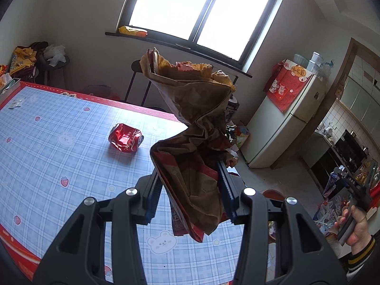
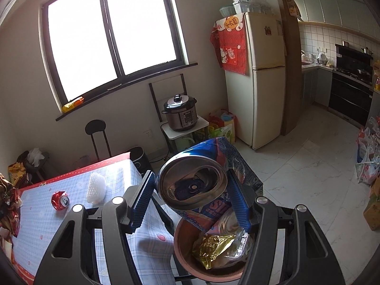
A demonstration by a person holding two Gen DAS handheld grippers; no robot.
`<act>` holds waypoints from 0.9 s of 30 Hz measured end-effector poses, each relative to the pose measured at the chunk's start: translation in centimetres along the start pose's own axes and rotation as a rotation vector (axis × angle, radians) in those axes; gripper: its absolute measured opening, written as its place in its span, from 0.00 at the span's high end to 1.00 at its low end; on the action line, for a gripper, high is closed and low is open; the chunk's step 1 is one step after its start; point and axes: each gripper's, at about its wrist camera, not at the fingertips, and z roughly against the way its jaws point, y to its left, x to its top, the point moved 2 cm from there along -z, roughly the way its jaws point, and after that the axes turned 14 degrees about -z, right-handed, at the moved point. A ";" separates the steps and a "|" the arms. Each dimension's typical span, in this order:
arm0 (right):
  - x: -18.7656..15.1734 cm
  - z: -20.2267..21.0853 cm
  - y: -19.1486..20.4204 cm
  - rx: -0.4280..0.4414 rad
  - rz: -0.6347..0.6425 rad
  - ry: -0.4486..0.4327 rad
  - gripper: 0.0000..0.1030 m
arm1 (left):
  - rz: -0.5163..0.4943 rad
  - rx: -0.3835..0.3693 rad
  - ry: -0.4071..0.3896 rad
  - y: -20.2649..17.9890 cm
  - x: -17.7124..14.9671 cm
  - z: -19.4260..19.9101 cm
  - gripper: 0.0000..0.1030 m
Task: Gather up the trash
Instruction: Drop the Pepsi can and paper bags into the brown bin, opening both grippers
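Note:
My left gripper (image 1: 188,178) is shut on a crumpled brown and red paper bag (image 1: 192,123) and holds it up above the table (image 1: 59,156). A crushed red can (image 1: 125,137) lies on the checked tablecloth beyond it; the right wrist view shows it too (image 2: 60,200). My right gripper (image 2: 190,194) holds a blue drink can (image 2: 197,182) between its fingers, top toward the camera, above a brown trash bin (image 2: 187,256) that holds gold and clear wrappers. A white foam net (image 2: 96,187) lies on the table near the red can.
A fridge (image 2: 263,83) stands at the right, a pressure cooker (image 2: 180,112) on a small stand under the window, a black stool (image 2: 96,128) by the wall. Bags and boxes (image 2: 368,161) crowd the floor at far right. Clutter piles sit at the table's far left (image 1: 23,59).

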 end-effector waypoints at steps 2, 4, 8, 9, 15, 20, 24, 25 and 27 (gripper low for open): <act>0.7 -0.4 -0.3 -0.007 0.003 -0.001 0.41 | 0.001 0.007 -0.002 -0.4 -0.1 0.3 0.55; 1.2 -0.9 -0.6 -0.017 0.004 -0.004 0.41 | 0.001 0.013 -0.004 -0.6 -0.1 0.6 0.55; 1.8 -1.7 -0.8 -0.033 0.001 0.007 0.41 | 0.000 0.023 -0.007 -0.9 -0.4 1.1 0.55; 1.9 -1.8 -0.9 -0.042 0.001 0.005 0.40 | -0.001 0.025 -0.006 -1.0 -0.4 1.2 0.55; 2.4 -2.0 -1.6 -0.058 -0.019 -0.011 0.33 | -0.015 0.029 -0.010 -1.4 -0.1 1.7 0.55; 2.9 -1.1 -1.7 -0.065 -0.020 -0.045 0.20 | -0.048 0.017 -0.016 -2.1 0.5 1.8 0.55; 3.2 0.3 -2.1 -0.095 -0.023 -0.074 0.05 | -0.077 -0.010 -0.015 -3.0 1.2 1.4 0.55; 3.2 0.7 -2.3 -0.104 -0.025 -0.080 0.05 | -0.087 -0.019 -0.016 -3.4 1.4 1.2 0.55; 3.2 1.5 -2.7 -0.119 -0.032 -0.086 0.05 | -0.114 -0.042 -0.020 -4.6 2.1 0.8 0.55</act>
